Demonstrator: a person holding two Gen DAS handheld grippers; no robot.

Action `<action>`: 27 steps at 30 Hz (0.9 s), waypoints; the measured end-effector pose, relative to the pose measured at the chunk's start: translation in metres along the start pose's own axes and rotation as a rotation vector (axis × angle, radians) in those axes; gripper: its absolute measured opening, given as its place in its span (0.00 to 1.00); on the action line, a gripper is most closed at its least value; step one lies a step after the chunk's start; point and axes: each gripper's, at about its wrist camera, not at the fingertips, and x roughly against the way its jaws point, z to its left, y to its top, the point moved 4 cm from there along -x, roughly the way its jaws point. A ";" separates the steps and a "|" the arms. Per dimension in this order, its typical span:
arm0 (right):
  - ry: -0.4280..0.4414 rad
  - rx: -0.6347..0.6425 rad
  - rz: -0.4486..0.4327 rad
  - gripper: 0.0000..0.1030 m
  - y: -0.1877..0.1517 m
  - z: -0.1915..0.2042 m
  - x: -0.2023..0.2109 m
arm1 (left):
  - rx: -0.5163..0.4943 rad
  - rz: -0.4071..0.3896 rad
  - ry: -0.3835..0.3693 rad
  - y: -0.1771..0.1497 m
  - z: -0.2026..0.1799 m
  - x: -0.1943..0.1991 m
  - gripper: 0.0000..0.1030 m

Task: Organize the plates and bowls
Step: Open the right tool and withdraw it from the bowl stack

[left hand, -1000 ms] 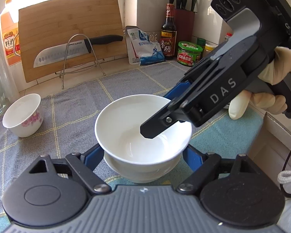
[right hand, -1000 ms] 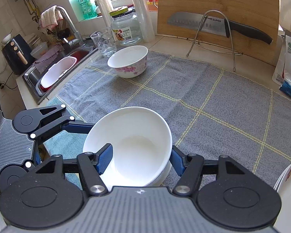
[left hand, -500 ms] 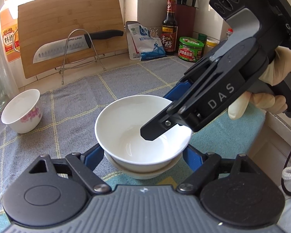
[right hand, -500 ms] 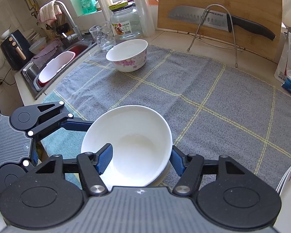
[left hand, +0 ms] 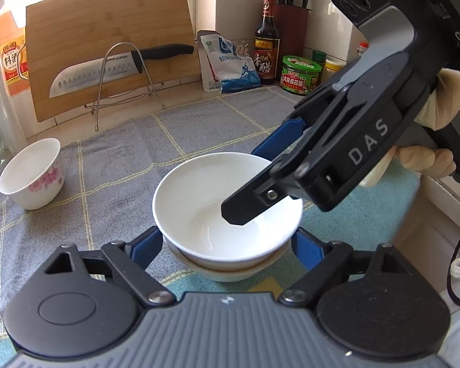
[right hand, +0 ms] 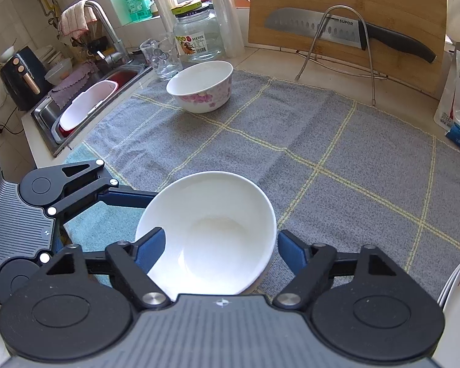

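Both grippers' jaws are opening around the stacked white bowls [left hand: 227, 214], pads off the rims; bare grey cloth [right hand: 337, 141] lies beyond.

Plain white bowls [left hand: 217, 202]: you see two, nested.
Floral white bowl [left hand: 30, 178]: one.
Steel knife [left hand: 107, 70]: one.
Bamboo board [left hand: 107, 24]: one.

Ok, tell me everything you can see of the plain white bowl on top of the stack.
The plain white bowl is glossy, ceramic-looking, undecorated, empty and upright. It sits nested in a second white bowl on the grey checked cloth. The left gripper straddles the stack; the right gripper has one finger inside the bowl and one outside, its wall between them. Both sets of jaws are opening, and the pads appear clear of it.
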 end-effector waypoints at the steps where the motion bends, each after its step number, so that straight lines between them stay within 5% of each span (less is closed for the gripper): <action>1: -0.004 0.005 -0.003 0.87 0.001 0.000 0.001 | 0.000 -0.003 -0.003 0.000 0.000 0.001 0.90; 15: -0.055 0.062 -0.035 0.98 0.016 0.007 0.002 | 0.005 -0.053 -0.006 -0.002 0.007 0.031 0.92; 27: -0.168 0.154 -0.104 1.00 0.064 0.030 -0.021 | 0.136 -0.082 0.203 -0.012 0.083 0.034 0.92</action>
